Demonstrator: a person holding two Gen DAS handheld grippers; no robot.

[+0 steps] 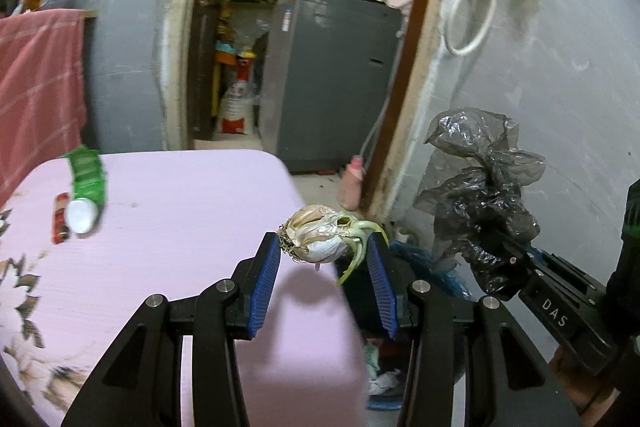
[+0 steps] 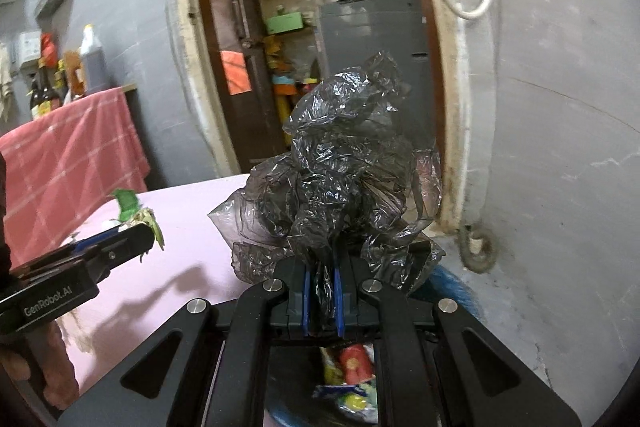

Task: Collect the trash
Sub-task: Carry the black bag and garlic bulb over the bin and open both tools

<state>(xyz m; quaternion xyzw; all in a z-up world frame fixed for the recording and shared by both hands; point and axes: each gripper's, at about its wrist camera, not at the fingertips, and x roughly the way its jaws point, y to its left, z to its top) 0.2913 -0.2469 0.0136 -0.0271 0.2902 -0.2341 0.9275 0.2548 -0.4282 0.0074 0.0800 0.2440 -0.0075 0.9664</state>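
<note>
My left gripper (image 1: 325, 251) is shut on a sprouted garlic bulb (image 1: 320, 237) and holds it in the air over the right edge of the pink table (image 1: 180, 227). My right gripper (image 2: 322, 291) is shut on a crumpled dark plastic bag (image 2: 340, 179), also seen in the left wrist view (image 1: 480, 179). Both are held above a blue bin (image 2: 452, 285) with wrappers (image 2: 352, 375) inside. A green tube (image 1: 86, 183) and a red lighter (image 1: 61, 217) lie on the table's far left.
A red checked cloth (image 1: 40, 87) hangs beyond the table on the left. A doorway behind leads to a grey appliance (image 1: 336, 79) and shelves. A grey wall (image 1: 560, 87) stands to the right with a white hose (image 1: 476, 11).
</note>
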